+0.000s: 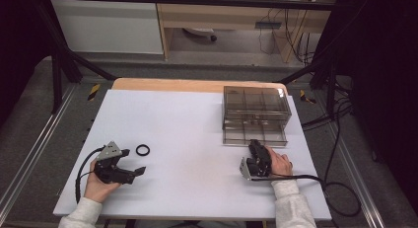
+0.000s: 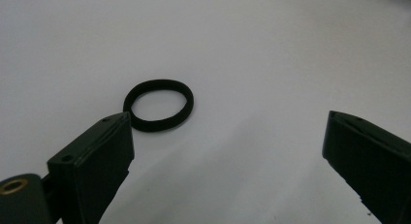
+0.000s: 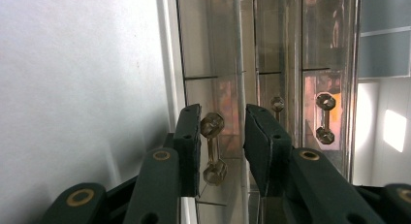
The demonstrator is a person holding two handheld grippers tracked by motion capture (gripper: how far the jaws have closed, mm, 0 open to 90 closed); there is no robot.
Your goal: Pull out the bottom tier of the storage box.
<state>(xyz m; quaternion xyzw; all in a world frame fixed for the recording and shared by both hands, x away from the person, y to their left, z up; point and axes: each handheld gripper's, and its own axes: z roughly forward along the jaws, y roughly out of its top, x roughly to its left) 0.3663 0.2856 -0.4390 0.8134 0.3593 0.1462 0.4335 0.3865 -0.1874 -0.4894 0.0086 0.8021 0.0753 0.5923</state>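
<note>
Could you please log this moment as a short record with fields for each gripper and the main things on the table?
left gripper: open, jaws wide apart, just short of the black elastic ring
ring: flat on the white table sheet
right gripper: jaws either side of a clear drawer handle, contact unclear
drawer unit: clear smoky plastic, compartmented, lower drawer pulled out

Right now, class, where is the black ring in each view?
High view: ring at front left, just beyond the left gripper.
Left gripper view: left of centre, at one jaw's tip.
Right gripper view: looks at a box handle instead.
Shared landmark: the white table.
</note>
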